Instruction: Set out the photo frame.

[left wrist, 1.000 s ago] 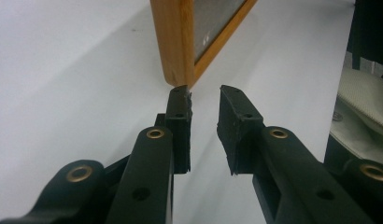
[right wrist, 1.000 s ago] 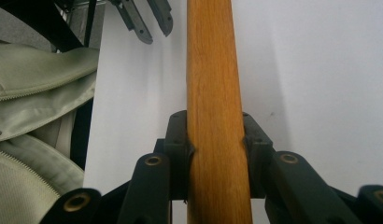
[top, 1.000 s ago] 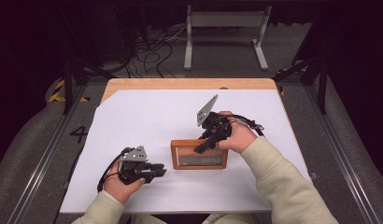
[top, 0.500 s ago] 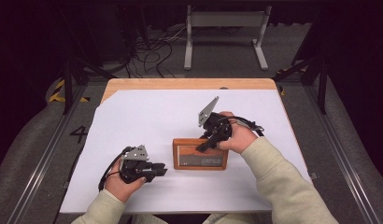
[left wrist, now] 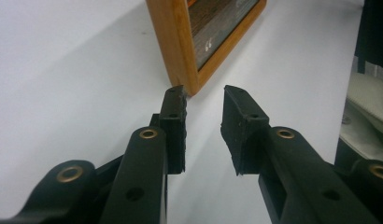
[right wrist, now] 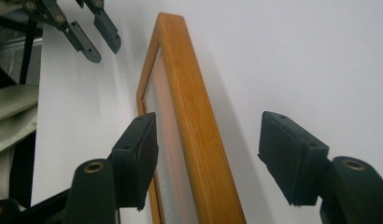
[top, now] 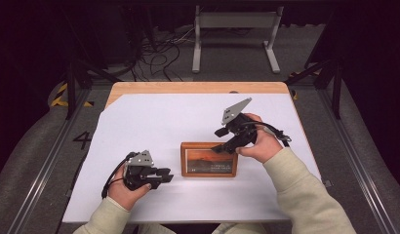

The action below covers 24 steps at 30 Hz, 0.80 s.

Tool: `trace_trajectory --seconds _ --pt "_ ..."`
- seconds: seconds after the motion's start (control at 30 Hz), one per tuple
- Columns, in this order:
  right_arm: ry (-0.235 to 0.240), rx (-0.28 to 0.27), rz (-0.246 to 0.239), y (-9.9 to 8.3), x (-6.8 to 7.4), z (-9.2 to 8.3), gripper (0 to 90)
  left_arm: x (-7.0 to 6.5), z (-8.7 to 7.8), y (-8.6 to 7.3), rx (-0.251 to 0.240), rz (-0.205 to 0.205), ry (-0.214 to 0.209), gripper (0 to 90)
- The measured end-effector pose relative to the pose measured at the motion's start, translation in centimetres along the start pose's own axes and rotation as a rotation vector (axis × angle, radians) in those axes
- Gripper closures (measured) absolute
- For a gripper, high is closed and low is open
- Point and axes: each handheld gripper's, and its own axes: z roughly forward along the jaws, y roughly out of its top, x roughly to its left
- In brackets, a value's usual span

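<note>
- Numeral "4" [top: 82, 140], marked on the grey floor, at about nine o'clock from the table.
- Pale lettering on the framed picture [top: 209, 162]: present, too small to read.

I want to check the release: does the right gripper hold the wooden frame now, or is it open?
Open. The right gripper has just been opening; its pads straddle the wooden frame's edge without pressing.

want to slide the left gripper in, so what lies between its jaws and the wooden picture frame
Nothing: in the left gripper view only bare white table cover lies between the left gripper and the near corner of the flat-lying rectangular wooden picture frame, a short gap.
</note>
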Motion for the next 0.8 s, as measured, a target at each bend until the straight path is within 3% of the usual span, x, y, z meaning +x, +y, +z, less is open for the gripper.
trace_trajectory --seconds 0.13,0.63,0.8 --pt "-0.051 -0.048 0.032 -1.1 0.2 -1.6 38.1 0.4 -0.5 -0.2 -0.014 -0.006 0.026 64.3" --pt "-0.23 -0.153 0.166 -6.5 1.8 -6.5 32.5 2.2 -2.8 -1.3 -0.069 -0.05 0.111 54.9" --pt "-0.262 -0.17 0.22 -8.4 2.1 -7.5 31.5 2.5 -3.3 -1.5 -0.079 -0.054 0.128 53.9"
